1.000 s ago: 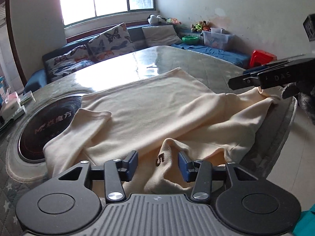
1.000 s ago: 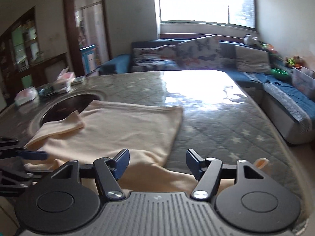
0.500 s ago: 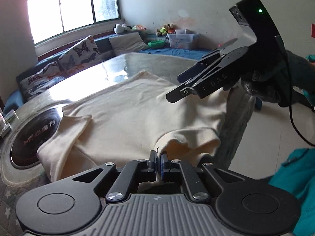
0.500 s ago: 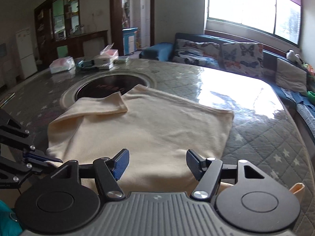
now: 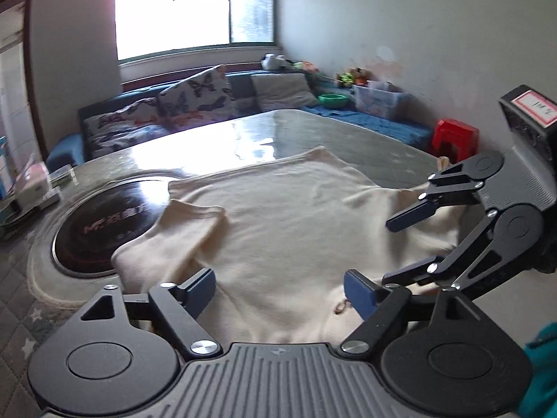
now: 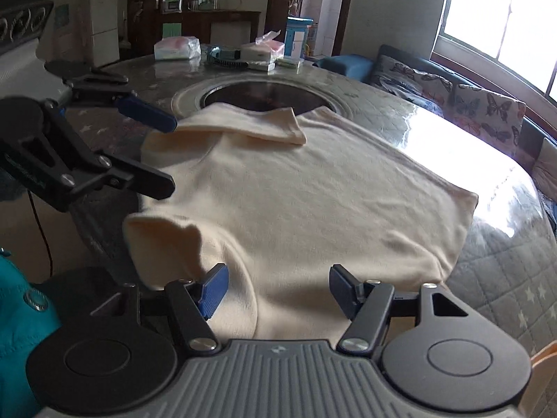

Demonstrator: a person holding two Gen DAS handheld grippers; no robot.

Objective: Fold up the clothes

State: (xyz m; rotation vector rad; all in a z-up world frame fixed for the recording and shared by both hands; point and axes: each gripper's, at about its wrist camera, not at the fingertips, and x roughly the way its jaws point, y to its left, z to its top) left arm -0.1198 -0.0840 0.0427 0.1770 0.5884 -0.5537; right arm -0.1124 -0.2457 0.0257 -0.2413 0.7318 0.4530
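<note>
A cream T-shirt [image 5: 289, 216] lies spread on the round table, one sleeve folded over near the dark centre disc; it also shows in the right wrist view [image 6: 313, 191]. My left gripper [image 5: 278, 289] is open and empty above the shirt's near edge. My right gripper [image 6: 278, 287] is open and empty above the shirt's other near edge, where a sleeve [image 6: 163, 240] hangs off the table. The right gripper shows in the left wrist view [image 5: 403, 250], open, beside the shirt's right side. The left gripper shows in the right wrist view [image 6: 167, 155], open, at the left.
The table [image 5: 313, 132] has a quilted grey cover and a dark round inset [image 5: 104, 230]. Tissue packs and boxes [image 6: 222, 52] stand at its far side. A blue sofa with cushions [image 5: 195, 104] runs under the window. A red stool [image 5: 456, 136] stands by the wall.
My left gripper, shut on the shirt's edge half a second ago, has let go and opened. The shirt has shifted and lies flatter. The right gripper has stayed open and swung round to the shirt's side.
</note>
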